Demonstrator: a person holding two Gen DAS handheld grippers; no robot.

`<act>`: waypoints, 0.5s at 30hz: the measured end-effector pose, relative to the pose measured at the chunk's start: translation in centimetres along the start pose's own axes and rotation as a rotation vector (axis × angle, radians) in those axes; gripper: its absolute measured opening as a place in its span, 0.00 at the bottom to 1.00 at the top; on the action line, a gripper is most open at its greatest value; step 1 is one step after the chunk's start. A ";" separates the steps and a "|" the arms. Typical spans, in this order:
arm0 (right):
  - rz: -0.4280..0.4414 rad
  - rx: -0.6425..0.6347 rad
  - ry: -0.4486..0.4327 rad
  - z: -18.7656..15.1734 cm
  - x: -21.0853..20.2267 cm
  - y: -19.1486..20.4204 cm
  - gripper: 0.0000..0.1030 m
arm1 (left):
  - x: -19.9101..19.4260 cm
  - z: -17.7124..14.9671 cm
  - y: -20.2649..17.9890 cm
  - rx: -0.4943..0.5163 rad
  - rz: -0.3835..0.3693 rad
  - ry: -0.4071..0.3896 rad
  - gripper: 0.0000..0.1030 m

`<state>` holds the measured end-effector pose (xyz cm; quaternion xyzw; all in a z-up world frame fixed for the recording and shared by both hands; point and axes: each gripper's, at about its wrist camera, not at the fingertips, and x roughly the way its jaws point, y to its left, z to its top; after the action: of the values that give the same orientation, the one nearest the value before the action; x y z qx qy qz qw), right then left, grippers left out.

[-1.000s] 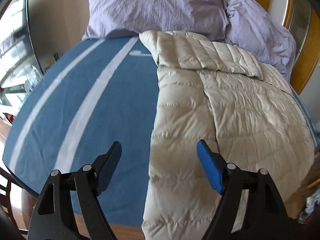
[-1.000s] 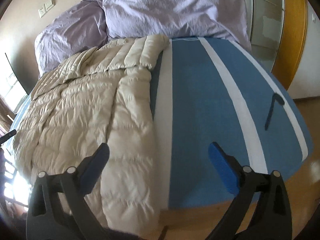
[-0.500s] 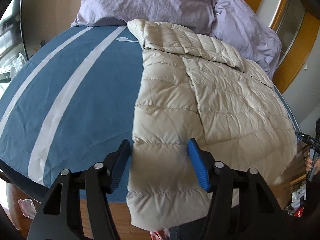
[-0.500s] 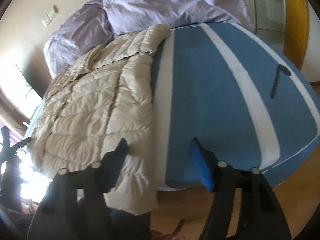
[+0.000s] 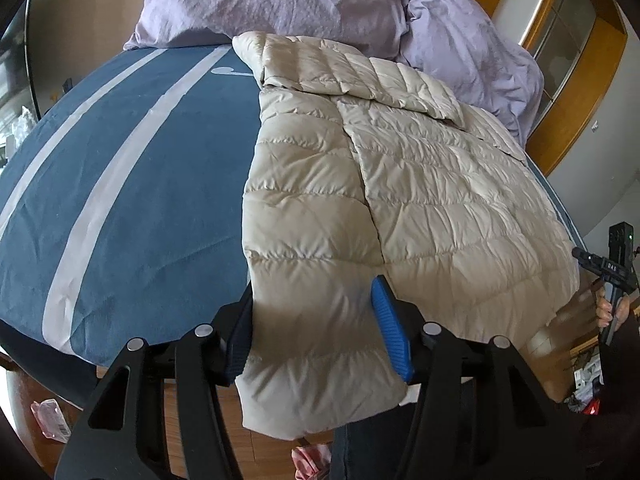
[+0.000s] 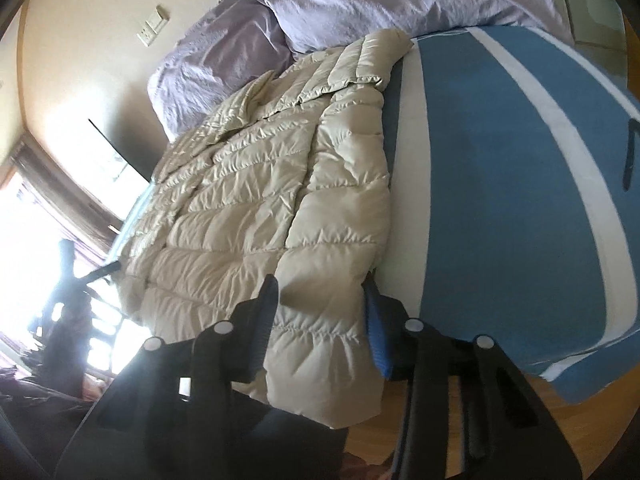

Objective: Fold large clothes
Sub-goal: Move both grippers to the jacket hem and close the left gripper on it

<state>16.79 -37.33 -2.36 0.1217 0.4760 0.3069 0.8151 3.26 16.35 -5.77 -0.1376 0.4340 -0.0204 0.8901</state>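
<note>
- The left gripper [image 5: 316,336] has its two fingers spread apart, one on each side of a sleeve [image 5: 308,264] of the beige down jacket [image 5: 440,200]; the blue pads are not pressed together, and whether they touch the fabric cannot be told.
- The right gripper [image 6: 324,320] is likewise spread, its fingers straddling the jacket's other sleeve [image 6: 332,272] near the cuff, which hangs past the bed's near edge.
- The jacket lies flat on the bed [image 5: 120,200], on a blue cover with white stripes, both sleeves laid lengthwise along the body.
- The jacket's collar end points at the lilac pillows [image 5: 280,0] at the bed's far end and lies just before them.
- A dark slim object [image 6: 630,156] lies on the bed cover, well apart from the jacket.
- Wooden floor [image 6: 420,440] shows below the bed's near edge.
</note>
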 end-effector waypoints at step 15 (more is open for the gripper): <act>0.167 0.032 -0.007 -0.1 0.6 -0.5 0.37 | 0.1 -0.5 -1.2 0.010 -0.022 0.000 0.52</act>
<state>17.13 -37.34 -3.06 0.1752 0.4660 0.3659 0.7863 3.04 15.05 -5.82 -0.1379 0.4324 -0.0323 0.8905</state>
